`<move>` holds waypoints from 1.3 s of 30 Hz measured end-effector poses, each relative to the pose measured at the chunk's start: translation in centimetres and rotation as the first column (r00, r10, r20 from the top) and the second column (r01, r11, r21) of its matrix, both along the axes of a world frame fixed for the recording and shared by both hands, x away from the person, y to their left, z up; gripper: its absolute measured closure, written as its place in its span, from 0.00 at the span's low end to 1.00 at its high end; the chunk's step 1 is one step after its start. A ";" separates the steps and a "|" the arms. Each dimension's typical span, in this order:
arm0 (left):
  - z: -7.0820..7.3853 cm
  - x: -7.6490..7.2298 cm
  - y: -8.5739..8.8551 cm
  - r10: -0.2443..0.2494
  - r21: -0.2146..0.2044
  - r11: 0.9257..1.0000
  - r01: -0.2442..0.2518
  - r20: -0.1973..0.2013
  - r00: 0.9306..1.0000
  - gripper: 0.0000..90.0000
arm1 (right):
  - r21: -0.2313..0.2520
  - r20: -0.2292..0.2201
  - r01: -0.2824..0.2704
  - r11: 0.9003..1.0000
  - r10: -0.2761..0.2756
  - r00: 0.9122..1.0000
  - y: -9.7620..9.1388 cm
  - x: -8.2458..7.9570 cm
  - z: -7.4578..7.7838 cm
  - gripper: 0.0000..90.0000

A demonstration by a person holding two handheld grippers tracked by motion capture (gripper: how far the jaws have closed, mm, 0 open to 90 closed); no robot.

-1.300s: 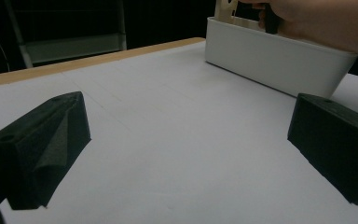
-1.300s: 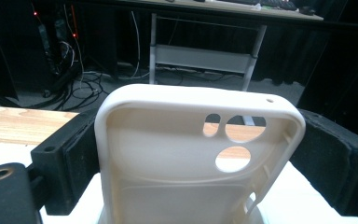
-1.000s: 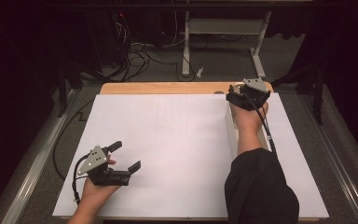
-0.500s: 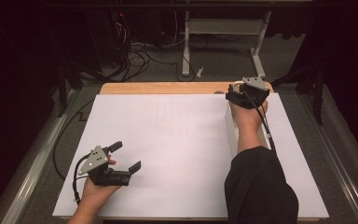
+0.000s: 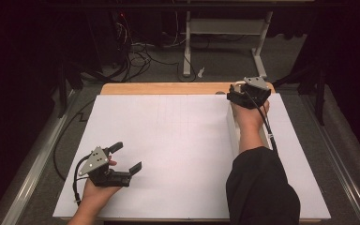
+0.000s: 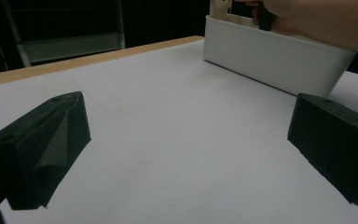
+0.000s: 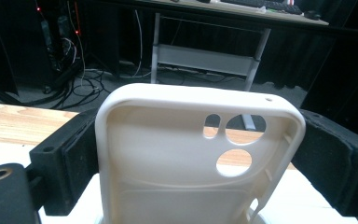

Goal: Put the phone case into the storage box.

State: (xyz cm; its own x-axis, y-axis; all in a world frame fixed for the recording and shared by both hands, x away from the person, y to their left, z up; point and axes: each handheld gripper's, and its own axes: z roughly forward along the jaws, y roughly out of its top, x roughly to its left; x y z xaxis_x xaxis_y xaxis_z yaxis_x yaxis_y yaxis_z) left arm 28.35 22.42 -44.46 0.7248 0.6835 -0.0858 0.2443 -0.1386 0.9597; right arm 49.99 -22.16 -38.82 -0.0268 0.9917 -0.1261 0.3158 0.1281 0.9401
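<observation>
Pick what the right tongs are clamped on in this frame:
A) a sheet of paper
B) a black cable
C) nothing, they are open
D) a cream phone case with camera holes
D: in the right gripper view the two black jaws of the right tongs press on either side of a cream phone case with three camera cut-outs, held upright over the white bin.

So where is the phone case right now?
The phone case is clamped upright in the right gripper, above the far end of the white bin near the table's far right edge.
</observation>
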 end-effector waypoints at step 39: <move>0.0 0.0 0.0 -0.002 0.003 1.000 0.002 -0.001 1.000 0.00 | 0.011 -0.027 -0.023 1.000 0.023 0.999 -0.1 0.4 0.0 0.00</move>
State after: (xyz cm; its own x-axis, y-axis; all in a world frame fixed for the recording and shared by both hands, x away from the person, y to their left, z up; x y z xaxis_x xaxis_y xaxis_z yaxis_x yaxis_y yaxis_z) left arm 28.37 22.43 -44.47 0.7265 0.6820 -0.0843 0.2448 -0.1422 0.9591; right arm 50.36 -22.22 -38.84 -0.0530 0.9920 -0.1148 0.3380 0.1260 0.9327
